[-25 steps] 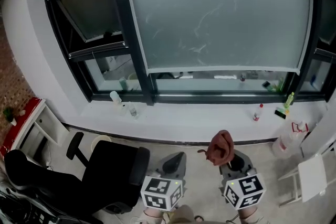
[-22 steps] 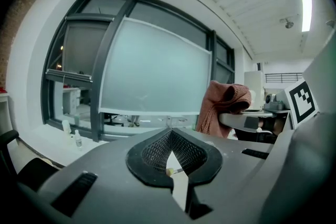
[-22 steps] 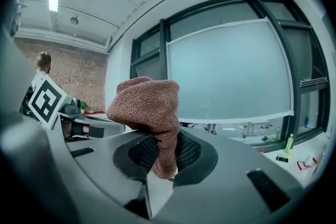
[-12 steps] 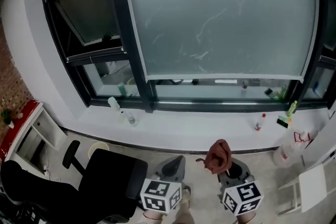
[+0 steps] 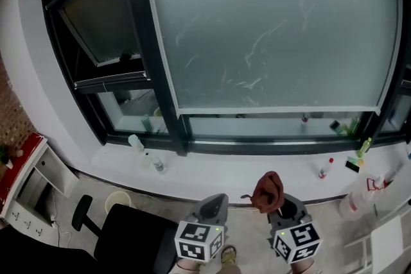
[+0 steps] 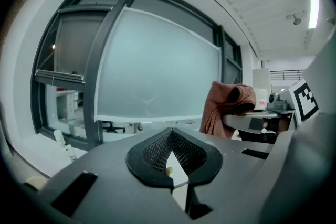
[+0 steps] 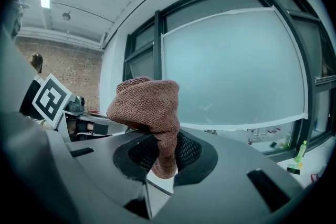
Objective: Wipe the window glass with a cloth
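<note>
Head view: the cloth [image 5: 268,189] stands bunched in the right gripper [image 5: 284,207], well short of the glass [image 5: 270,29]; it should go up and press flat on the streaks. Left gripper view: the left gripper [image 6: 170,160] has its jaws together, empty. Right gripper view: the jaws clamp the cloth's tail, so grip firmly.

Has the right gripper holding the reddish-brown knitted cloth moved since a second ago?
Yes. Against the white windowsill, the right gripper and its reddish-brown knitted cloth have advanced toward the window glass, covering more sill.
</note>
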{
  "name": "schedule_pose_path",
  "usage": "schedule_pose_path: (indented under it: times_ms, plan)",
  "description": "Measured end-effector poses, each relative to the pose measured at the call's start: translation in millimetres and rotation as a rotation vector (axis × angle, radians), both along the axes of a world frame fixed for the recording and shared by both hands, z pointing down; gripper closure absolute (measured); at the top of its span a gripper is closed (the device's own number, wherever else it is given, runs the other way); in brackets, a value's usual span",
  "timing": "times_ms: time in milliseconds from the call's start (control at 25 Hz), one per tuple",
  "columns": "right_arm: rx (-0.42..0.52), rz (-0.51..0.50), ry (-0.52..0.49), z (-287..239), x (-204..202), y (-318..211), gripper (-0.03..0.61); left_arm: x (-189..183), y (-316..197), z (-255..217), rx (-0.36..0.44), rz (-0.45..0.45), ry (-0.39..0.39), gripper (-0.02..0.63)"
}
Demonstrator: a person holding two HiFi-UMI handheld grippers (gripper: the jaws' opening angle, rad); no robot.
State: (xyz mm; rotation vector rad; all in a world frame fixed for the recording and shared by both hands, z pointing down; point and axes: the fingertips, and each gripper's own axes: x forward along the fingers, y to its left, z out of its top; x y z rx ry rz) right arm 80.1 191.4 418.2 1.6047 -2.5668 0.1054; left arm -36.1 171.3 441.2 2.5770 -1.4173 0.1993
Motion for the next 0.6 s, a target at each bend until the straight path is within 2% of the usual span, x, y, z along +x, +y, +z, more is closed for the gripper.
schedule_pose_path:
  times_ms: [600]
  plan:
    - [0.013, 0.002, 0.003, -16, -38, -176, 0.531, -33, -174, -13, 0.007, 0.009, -0.007, 0.609]
